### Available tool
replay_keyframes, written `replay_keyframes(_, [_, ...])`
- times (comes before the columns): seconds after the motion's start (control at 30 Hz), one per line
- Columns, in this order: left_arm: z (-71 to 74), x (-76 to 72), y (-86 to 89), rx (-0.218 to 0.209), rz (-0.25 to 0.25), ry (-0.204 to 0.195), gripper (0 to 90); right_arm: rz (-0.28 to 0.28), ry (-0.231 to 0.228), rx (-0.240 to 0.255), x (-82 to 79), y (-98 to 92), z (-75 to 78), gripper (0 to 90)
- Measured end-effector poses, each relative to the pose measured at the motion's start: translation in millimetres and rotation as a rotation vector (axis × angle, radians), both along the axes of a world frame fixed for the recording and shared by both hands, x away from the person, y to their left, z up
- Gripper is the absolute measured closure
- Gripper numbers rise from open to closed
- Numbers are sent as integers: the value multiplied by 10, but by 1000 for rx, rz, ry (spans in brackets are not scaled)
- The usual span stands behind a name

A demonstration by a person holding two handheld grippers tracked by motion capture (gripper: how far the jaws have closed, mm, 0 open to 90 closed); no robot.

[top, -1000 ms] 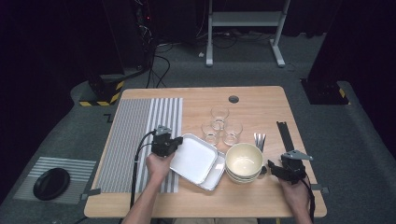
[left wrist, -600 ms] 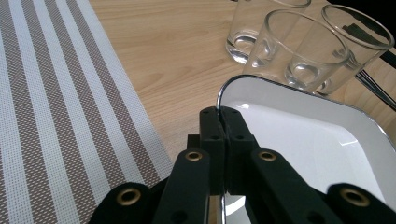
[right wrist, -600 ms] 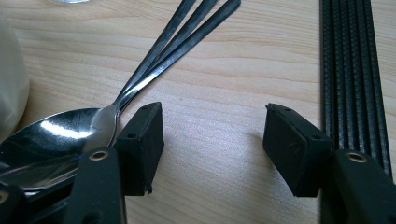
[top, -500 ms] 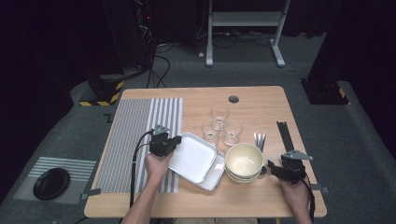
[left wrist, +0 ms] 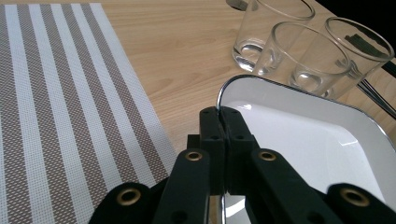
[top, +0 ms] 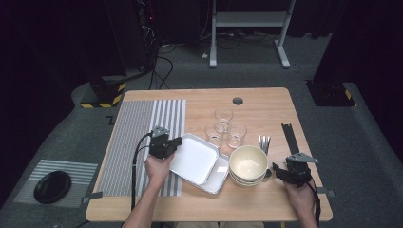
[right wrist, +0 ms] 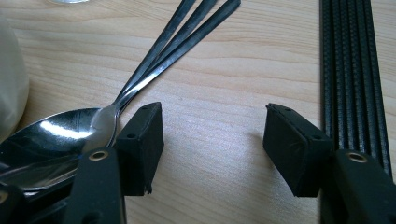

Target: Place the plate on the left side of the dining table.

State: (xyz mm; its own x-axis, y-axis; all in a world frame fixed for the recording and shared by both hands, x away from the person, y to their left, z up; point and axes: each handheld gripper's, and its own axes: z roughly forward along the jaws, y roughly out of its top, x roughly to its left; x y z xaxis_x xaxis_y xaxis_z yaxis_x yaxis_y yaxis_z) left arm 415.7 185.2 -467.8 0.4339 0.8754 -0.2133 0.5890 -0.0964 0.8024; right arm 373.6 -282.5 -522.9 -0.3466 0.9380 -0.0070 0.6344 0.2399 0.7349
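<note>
Just beyond the left gripper (left wrist: 219, 122), the white tray (left wrist: 308, 140) lies, stacked on a second one; three glasses (left wrist: 299, 60) stand farther off past its rim, the striped mat (left wrist: 56, 93) alongside. The tray's near edge is hidden behind the jaws, which are pinched tight on its rim. The right gripper (right wrist: 212, 140) rests spread beside spoons (right wrist: 56, 135).

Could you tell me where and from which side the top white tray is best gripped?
At its thin raised rim, from the left edge beside the striped mat. The top white tray is broad and shallow, so only the rim fits between jaws. The left claw is already shut on that rim, clear of the glasses.
</note>
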Motion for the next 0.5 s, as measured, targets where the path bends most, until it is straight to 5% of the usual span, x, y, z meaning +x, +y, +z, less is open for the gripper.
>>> replay_keyframes(0.5, [29,-3,87,-17,29,0,888,2,-1,-2,0,-1,-1,377])
